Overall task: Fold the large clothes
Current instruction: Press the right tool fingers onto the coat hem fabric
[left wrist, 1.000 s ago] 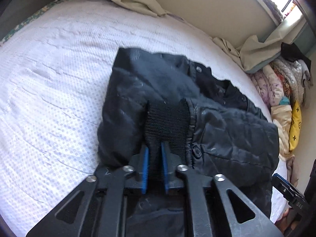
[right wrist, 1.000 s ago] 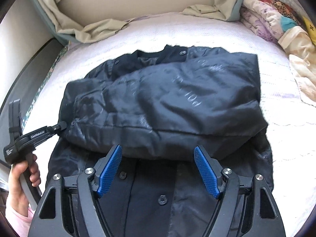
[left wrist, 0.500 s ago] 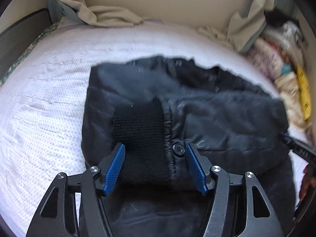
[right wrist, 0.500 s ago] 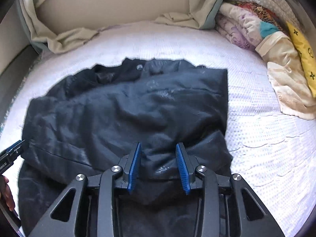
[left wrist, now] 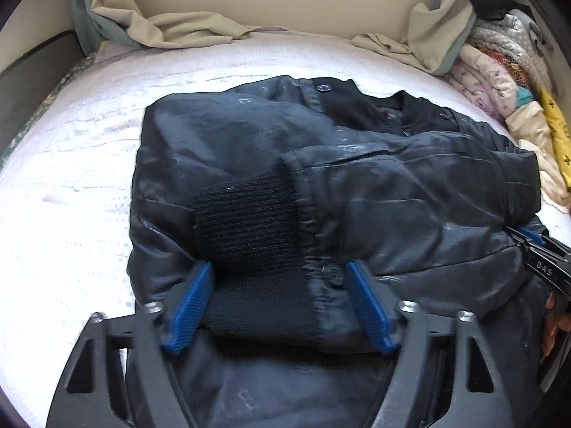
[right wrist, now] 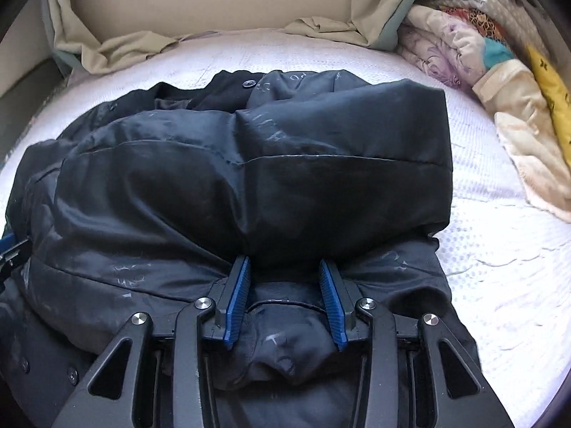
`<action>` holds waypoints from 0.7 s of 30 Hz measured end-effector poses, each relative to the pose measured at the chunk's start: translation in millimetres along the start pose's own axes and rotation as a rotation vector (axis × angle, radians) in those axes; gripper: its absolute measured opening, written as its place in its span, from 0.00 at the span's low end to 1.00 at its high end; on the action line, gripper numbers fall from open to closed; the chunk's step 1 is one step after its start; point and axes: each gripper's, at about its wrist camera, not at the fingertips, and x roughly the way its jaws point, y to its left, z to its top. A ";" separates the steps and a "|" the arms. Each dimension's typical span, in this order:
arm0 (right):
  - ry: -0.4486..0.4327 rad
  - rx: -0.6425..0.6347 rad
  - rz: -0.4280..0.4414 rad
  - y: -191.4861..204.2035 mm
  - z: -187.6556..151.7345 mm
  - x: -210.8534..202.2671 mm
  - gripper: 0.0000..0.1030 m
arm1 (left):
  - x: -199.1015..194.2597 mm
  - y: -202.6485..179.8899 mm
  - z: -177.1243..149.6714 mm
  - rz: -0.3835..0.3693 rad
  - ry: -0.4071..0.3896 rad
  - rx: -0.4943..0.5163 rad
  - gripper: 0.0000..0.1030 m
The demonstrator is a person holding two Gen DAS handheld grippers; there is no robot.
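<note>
Jacket [left wrist: 357,192] lying mid-bed [left wrist: 64,214], sleeves folded in | left gripper [left wrist: 278,306] jaws opening wide, releasing cuff [left wrist: 246,224] | right gripper [right wrist: 283,299] jaws narrowing, pinching fabric at 6 o'clock | body fold remaining

One dark jacket [left wrist: 357,185], one black knit cuff [left wrist: 246,228] showing, two grippers, left [left wrist: 278,306] and right [right wrist: 285,299], four blue pads, one bed [left wrist: 71,185], one heap of bedding [right wrist: 499,82], one beige sheet [left wrist: 185,32]
</note>
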 end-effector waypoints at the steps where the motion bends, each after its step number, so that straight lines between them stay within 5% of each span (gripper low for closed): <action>1: -0.006 -0.003 -0.005 0.7 -1.0 1.5 0.36 | 3.4 1.1 -1.4 -0.008 -0.001 -0.005 0.84; 6: -0.043 -0.034 -0.053 8.3 -7.3 3.8 0.36 | 7.0 -3.8 -3.9 0.011 -0.025 0.011 0.87; 21: -0.048 0.040 0.011 -9.4 -0.9 -2.1 0.38 | -9.3 1.6 7.2 -0.014 0.014 -0.005 0.91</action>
